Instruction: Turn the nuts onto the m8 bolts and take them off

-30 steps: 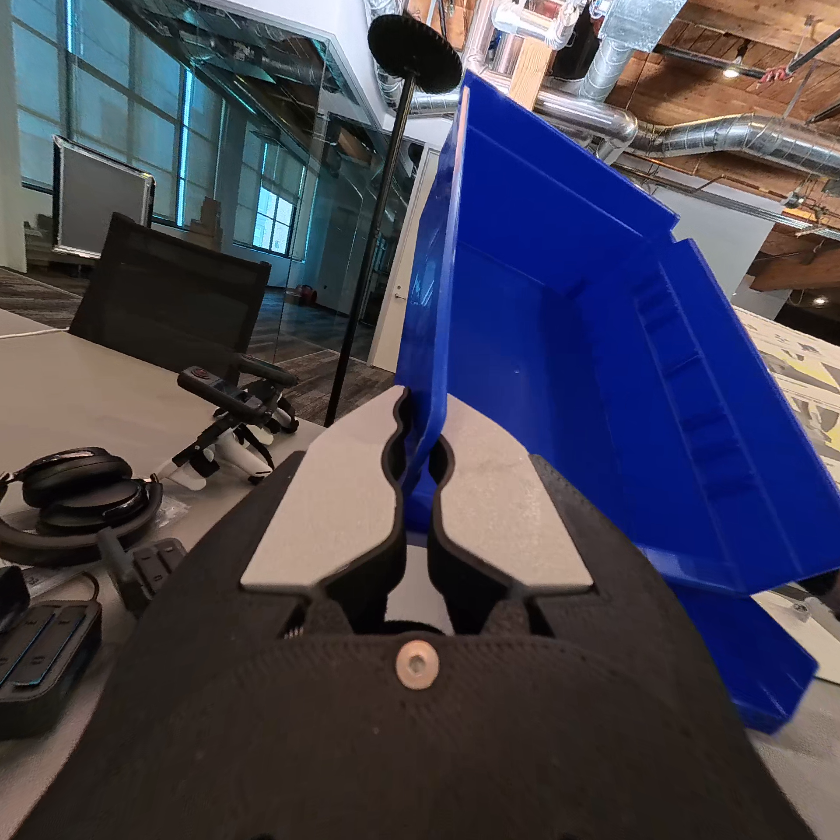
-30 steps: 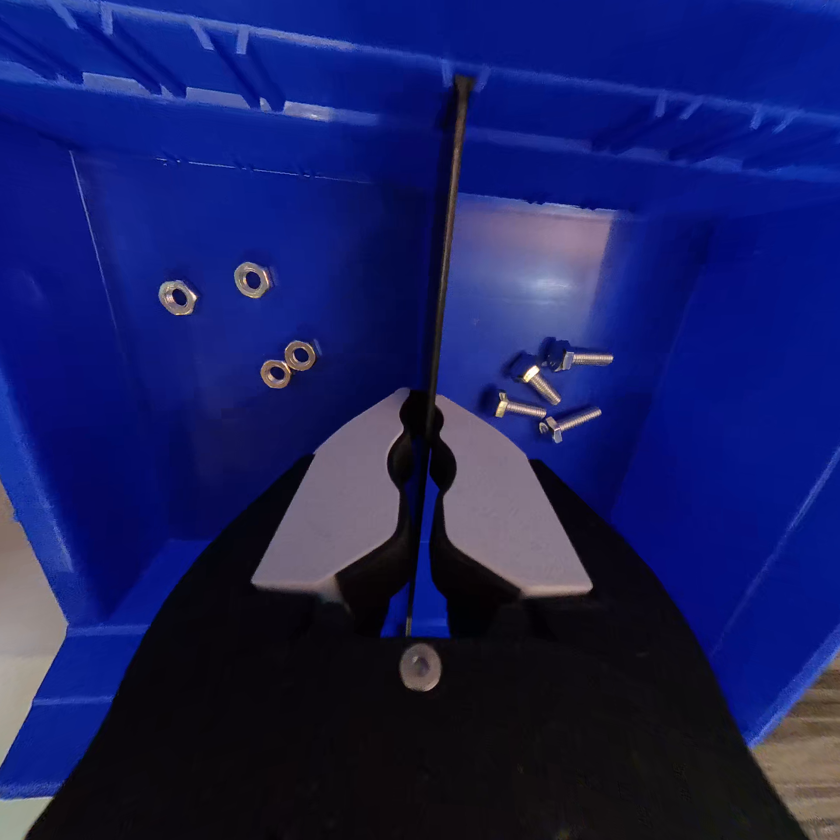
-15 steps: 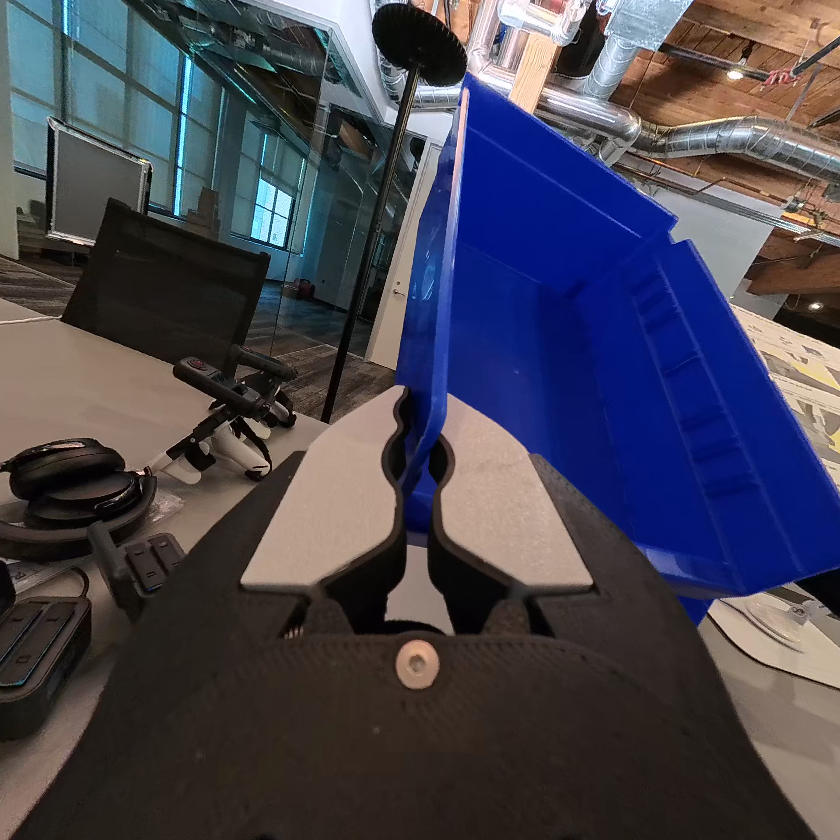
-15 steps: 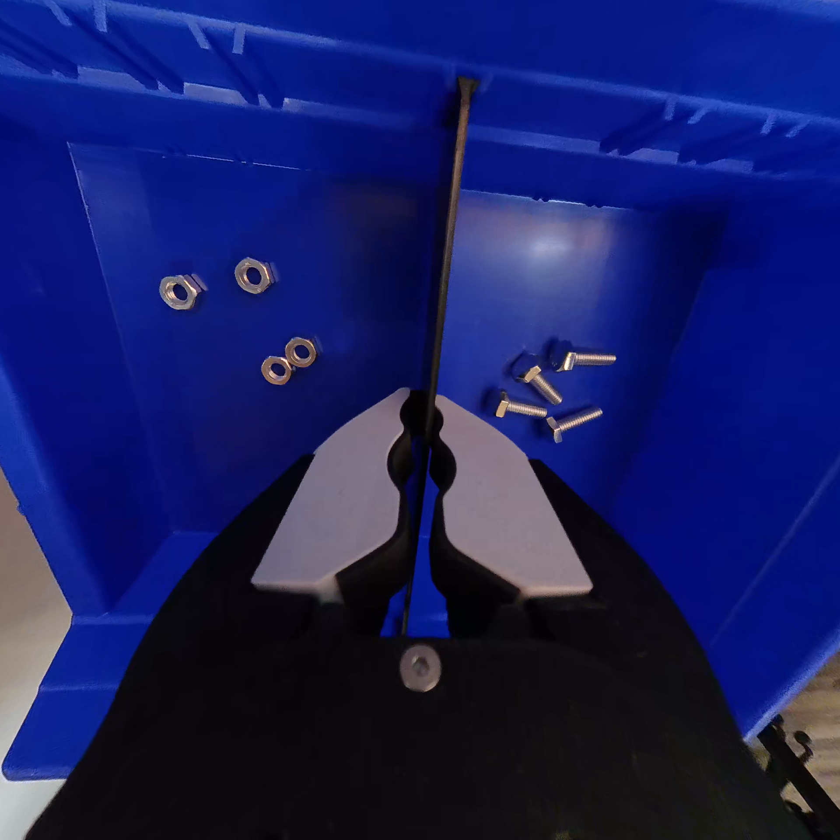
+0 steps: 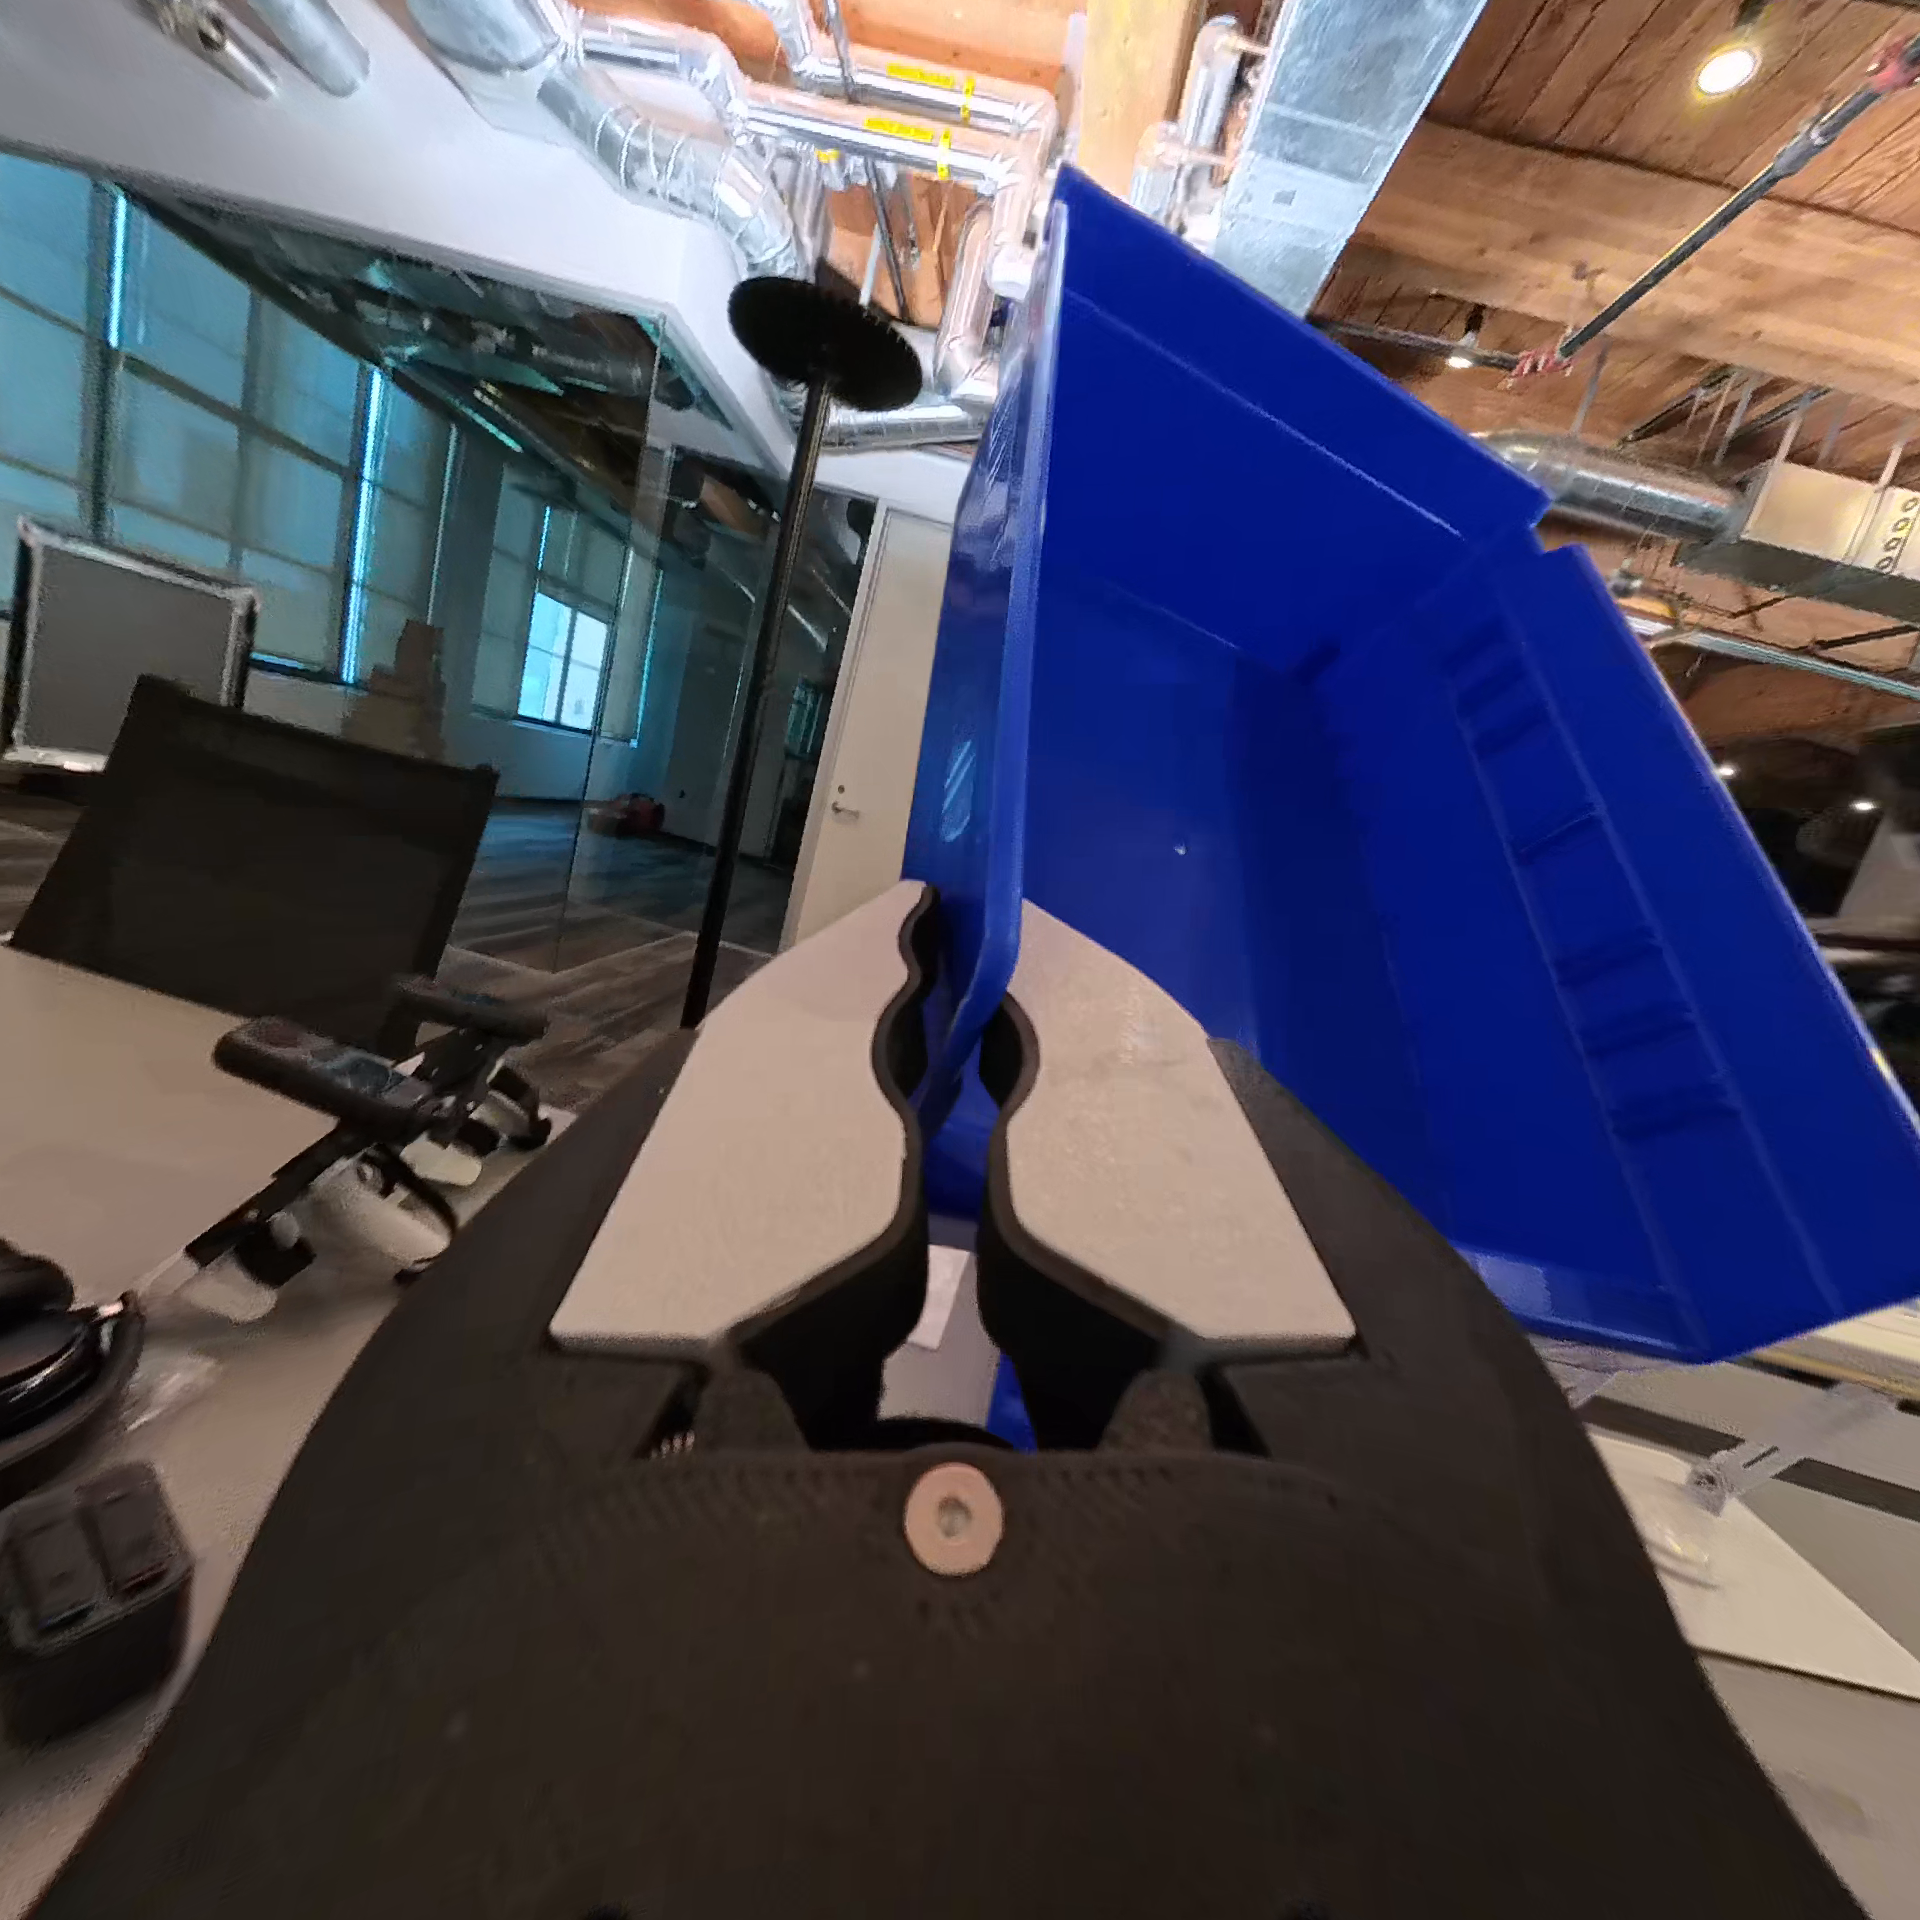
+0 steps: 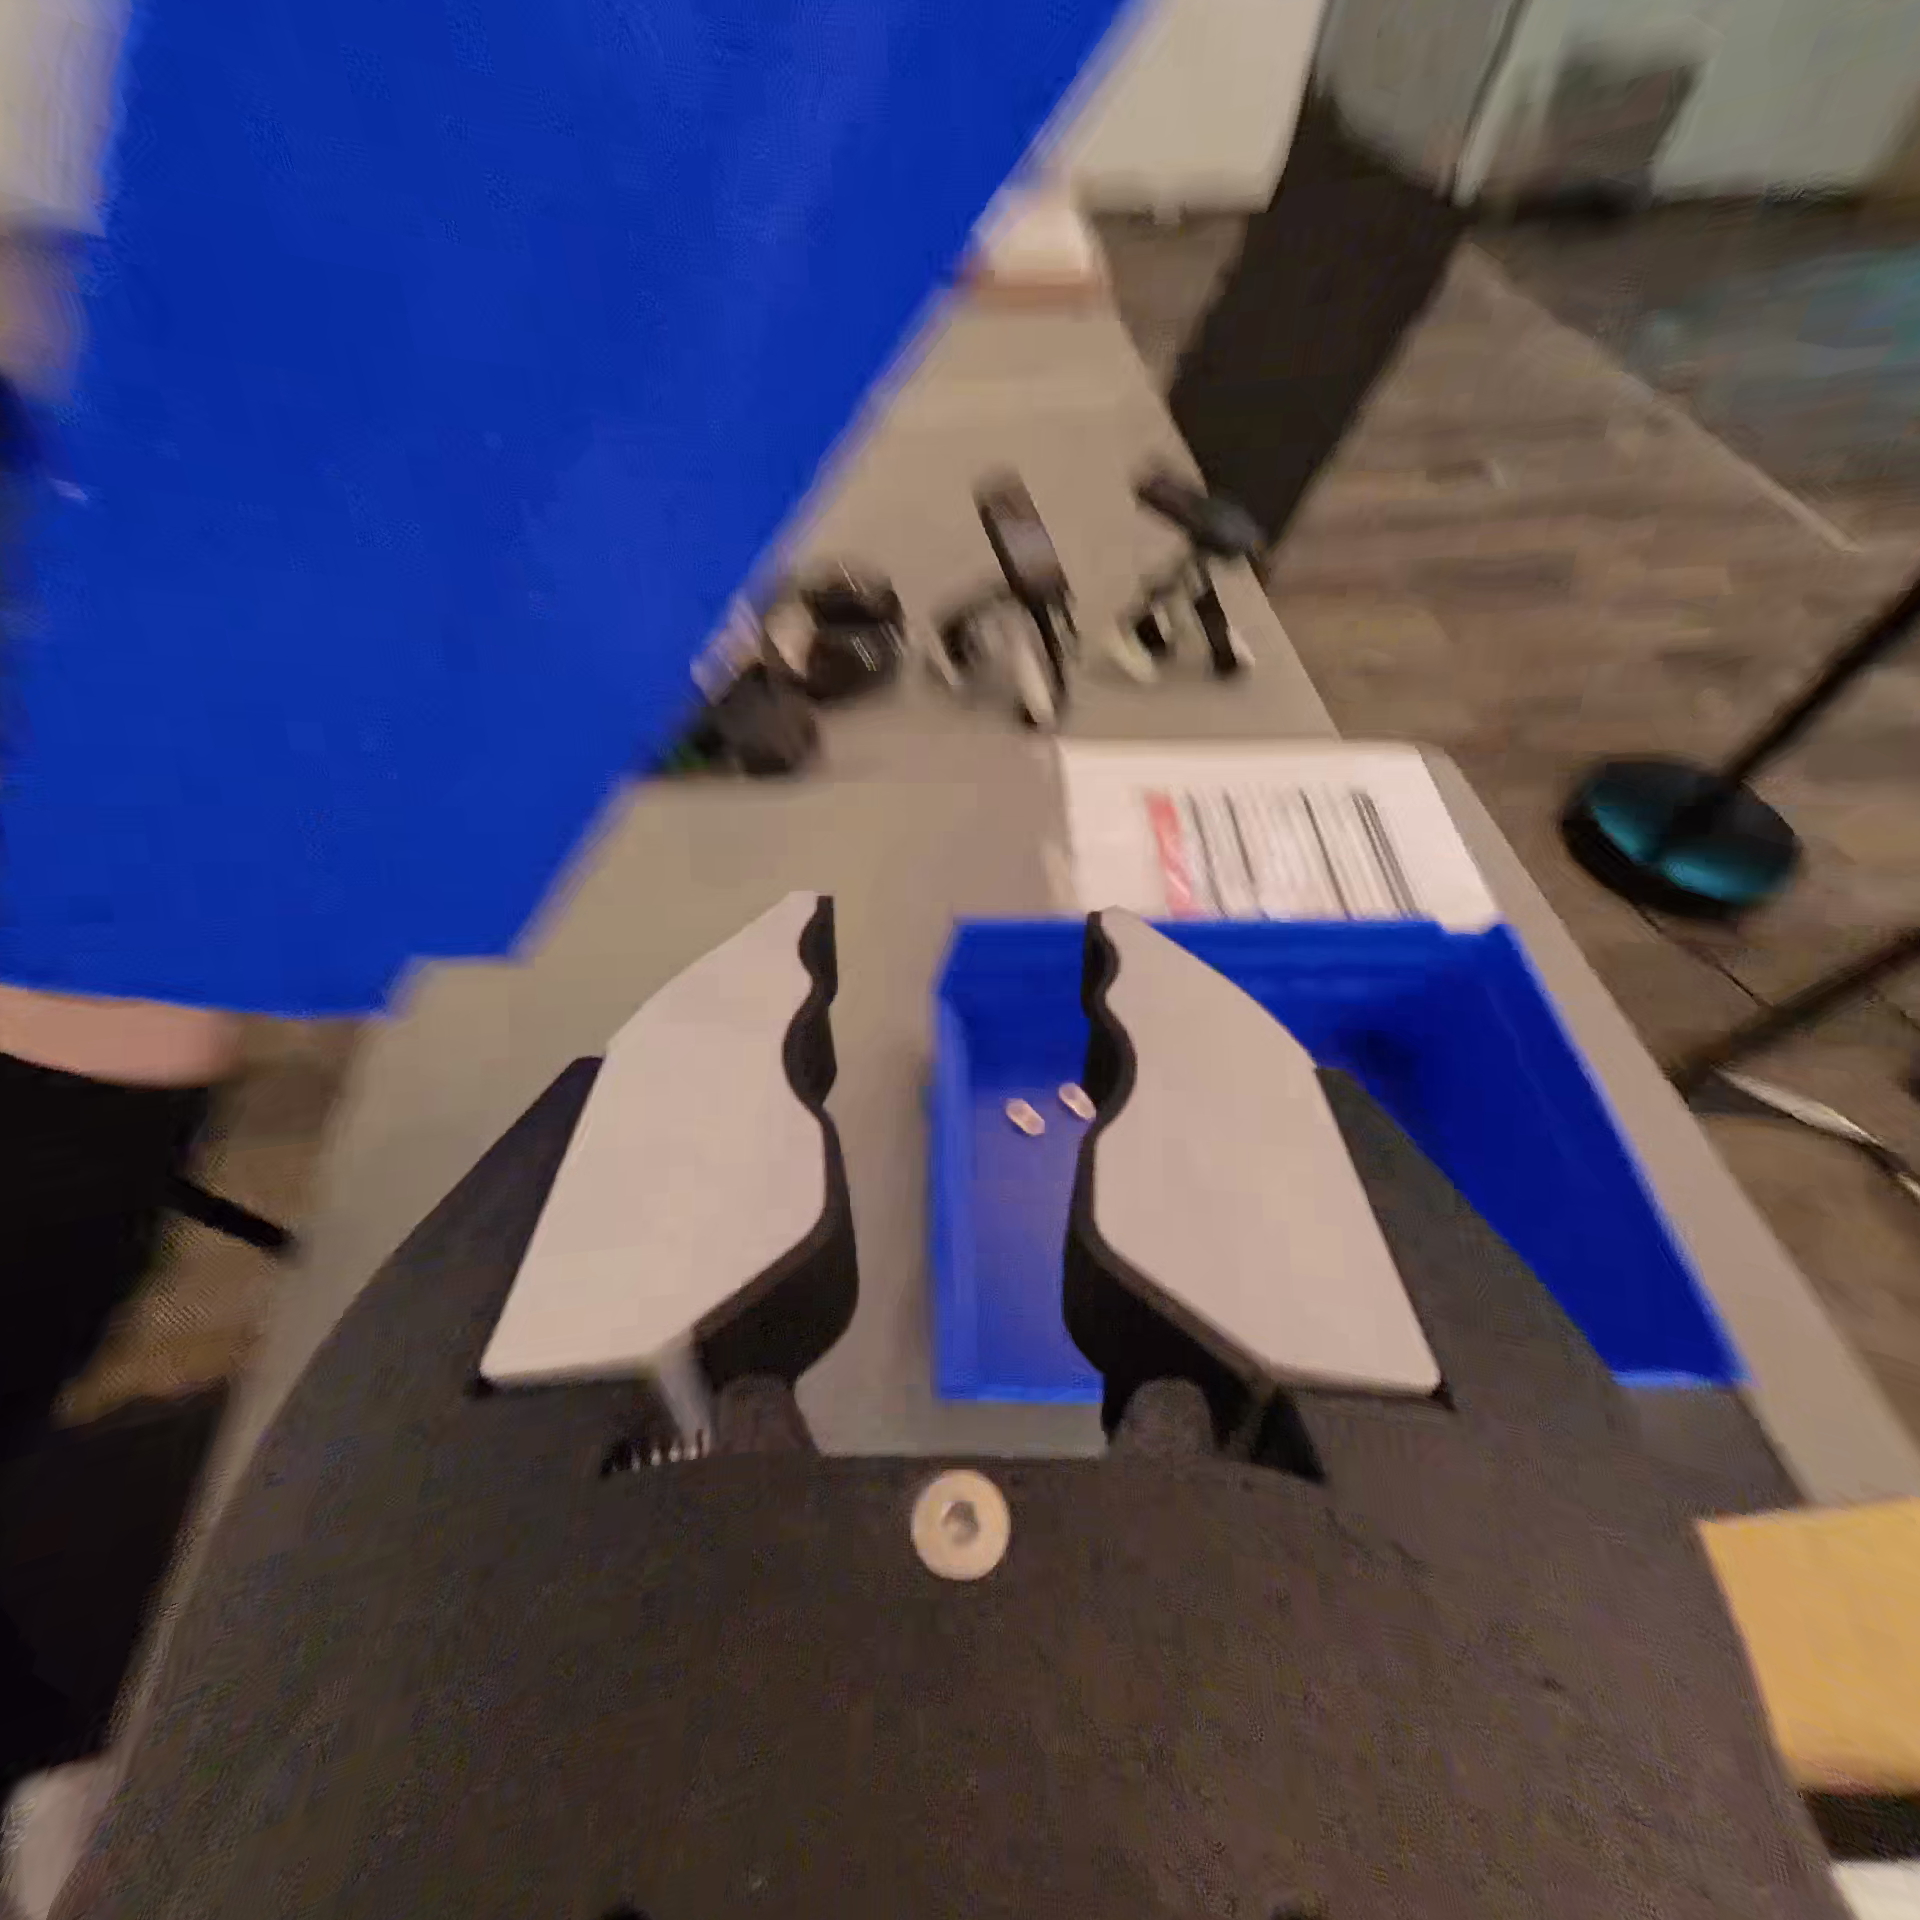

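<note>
Released from the black divider it pinched a second ago, the right gripper (image 6: 956, 997) now hangs spread and bare above a small blue bin (image 6: 1558, 1195), where two nuts (image 6: 1049, 1110) lie just below. Left gripper (image 5: 961, 997) pinches the tilted big bin's wall (image 5: 987, 727). Descend straight; open table (image 6: 883, 852) at twelve o'clock.

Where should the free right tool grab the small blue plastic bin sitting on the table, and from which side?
Probably the small blue plastic bin by its near-left upright wall, coming down from above with one finger inside and one outside. That thin rim is exposed, and the open right tool is already roughly over it.
</note>
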Tool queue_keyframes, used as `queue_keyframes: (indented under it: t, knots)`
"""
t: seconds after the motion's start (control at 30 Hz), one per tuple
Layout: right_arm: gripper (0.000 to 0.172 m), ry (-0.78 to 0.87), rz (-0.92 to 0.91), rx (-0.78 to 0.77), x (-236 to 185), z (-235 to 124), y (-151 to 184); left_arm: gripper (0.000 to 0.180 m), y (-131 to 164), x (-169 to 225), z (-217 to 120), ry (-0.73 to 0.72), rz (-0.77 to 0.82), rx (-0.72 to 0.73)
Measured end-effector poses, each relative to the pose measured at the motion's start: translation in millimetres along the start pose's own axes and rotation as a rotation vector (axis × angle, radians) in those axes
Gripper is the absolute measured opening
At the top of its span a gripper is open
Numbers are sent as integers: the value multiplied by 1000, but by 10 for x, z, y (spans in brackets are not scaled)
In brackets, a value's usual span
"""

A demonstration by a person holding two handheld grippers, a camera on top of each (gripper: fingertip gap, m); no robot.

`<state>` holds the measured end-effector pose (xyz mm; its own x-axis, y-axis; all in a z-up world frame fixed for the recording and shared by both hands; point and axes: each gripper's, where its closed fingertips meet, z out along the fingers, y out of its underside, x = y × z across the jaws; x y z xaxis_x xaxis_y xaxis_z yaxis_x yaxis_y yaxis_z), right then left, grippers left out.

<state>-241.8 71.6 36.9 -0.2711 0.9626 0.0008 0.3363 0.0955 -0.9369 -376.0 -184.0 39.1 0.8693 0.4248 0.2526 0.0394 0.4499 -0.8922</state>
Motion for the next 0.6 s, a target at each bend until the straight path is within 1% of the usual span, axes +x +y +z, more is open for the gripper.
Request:
queue_keyframes:
  t: [0.03,0.07,0.1,0.2,0.27,0.3,0.33,0.4,0.43,0.47,0.53,0.6]
  knots:
    - [49,-30,50,112,-152,-249,-140,5,-12,162,15,-2,21,11]
    - [53,-56,101,191,-289,-460,-209,4,-10,316,38,-7,55,19]
    - [58,-74,132,222,-420,-608,-200,4,-9,471,58,-7,91,24]
    - [66,-46,179,263,-625,-857,-39,4,73,935,97,-8,185,39]
    - [72,-31,256,288,-623,-947,111,4,147,1319,133,12,241,43]
    - [78,-13,290,285,-581,-979,216,5,196,1480,137,22,268,44]
    - [77,-17,330,302,-565,-1034,294,4,233,1638,126,35,292,52]
    - [68,-17,386,339,-548,-1168,419,4,296,1965,100,59,354,69]
    - [57,22,379,336,-507,-1237,503,4,318,2131,88,78,374,82]
    - [49,77,373,337,-442,-1322,582,5,348,2279,74,91,394,97]
    - [36,146,417,350,-302,-1516,709,6,401,2563,57,129,416,116]
    - [22,248,444,361,-135,-1741,830,12,477,2895,29,202,423,134]
